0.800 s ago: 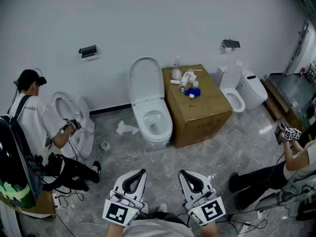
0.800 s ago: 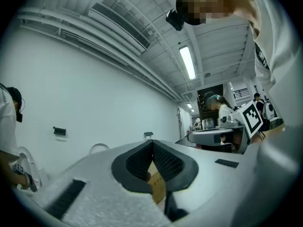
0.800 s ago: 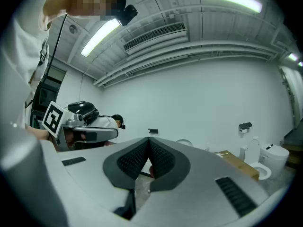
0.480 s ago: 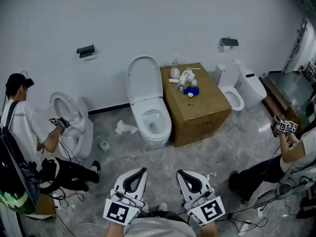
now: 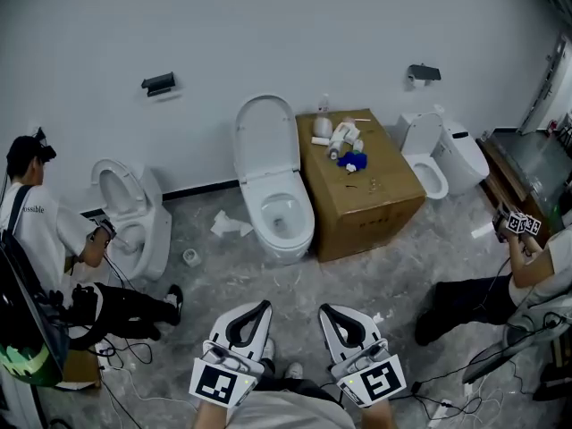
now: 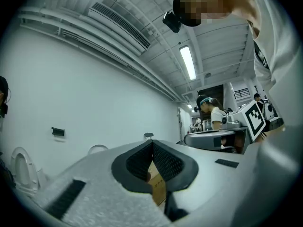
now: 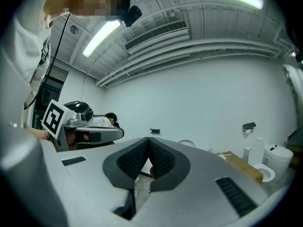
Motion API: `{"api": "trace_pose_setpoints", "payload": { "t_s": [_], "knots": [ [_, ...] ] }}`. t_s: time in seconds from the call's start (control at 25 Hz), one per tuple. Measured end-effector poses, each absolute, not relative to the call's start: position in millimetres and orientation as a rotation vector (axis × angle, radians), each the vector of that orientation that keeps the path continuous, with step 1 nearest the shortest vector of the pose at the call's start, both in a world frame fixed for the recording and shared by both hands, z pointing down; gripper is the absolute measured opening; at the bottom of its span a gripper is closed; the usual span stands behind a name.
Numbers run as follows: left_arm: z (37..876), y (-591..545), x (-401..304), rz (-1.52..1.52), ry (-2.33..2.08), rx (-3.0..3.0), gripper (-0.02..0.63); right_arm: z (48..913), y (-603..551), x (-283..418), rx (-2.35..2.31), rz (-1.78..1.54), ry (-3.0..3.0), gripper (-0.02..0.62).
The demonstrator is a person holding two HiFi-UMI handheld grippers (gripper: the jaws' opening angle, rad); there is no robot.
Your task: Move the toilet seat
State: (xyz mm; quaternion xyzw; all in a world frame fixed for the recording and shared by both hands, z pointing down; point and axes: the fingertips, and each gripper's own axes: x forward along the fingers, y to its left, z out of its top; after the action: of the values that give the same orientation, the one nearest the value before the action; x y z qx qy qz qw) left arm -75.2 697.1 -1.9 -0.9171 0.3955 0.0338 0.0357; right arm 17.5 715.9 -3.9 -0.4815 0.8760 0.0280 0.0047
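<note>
The approach is judged barely begun: left tongs and right tongs, low in frame, are closed on nothing, and the seat at centre must be reached.

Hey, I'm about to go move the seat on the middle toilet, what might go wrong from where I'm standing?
The left gripper and right gripper are both shut and empty; unopened, they would likely shove the seat of the toilet rather than hold it. Crumpled paper and a small roll lie on the floor beside it, a possible slip. The cardboard box stands close by, with bottles on top that a swinging gripper might knock.
</note>
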Motion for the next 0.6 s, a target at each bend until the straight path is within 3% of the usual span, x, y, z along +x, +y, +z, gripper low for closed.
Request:
{"api": "trace_pose_setpoints", "payload": {
  "t_s": [0.6],
  "knots": [
    [17, 595, -88, 0.066, 1.142, -2.906, 0.009, 12, 612, -1, -1.609, 0.082, 2.734, 0.011]
  ]
}}
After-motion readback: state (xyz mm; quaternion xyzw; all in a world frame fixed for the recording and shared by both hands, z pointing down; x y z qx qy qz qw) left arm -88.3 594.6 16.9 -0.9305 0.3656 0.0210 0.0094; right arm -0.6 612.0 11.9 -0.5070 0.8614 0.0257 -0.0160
